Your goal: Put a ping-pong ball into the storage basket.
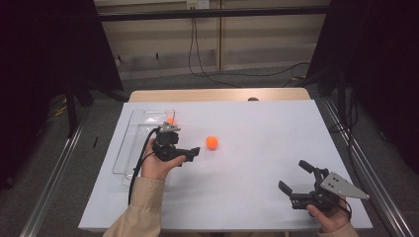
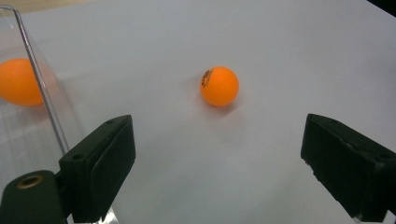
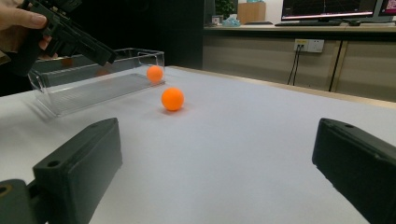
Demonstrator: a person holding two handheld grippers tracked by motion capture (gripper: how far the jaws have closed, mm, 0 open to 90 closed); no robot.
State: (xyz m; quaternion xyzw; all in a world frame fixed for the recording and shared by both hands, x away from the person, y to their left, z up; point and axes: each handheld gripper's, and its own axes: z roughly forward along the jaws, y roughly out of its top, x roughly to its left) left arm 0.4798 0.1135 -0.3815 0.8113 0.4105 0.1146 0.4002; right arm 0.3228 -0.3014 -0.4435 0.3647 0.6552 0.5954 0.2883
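White surface [image 1: 257, 163], dark curtains behind: left tool [image 1: 190, 154], jaws spread and empty, faces an orange ball [image 1: 212, 142] lying loose beside the clear tray [image 1: 129, 148]; a clumsy nudge could roll it away

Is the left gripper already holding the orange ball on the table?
No: the left gripper is open, and the ball lies on the table ahead of it.

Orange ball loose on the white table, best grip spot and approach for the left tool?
Grip the orange ball across its widest part, one jaw on each side. It is round, so any pair of opposite sides should do. Likely easiest is straight ahead from where the left tool sits: its jaws are open, the ball lies in front of them, and the clear tray stays off to the side.
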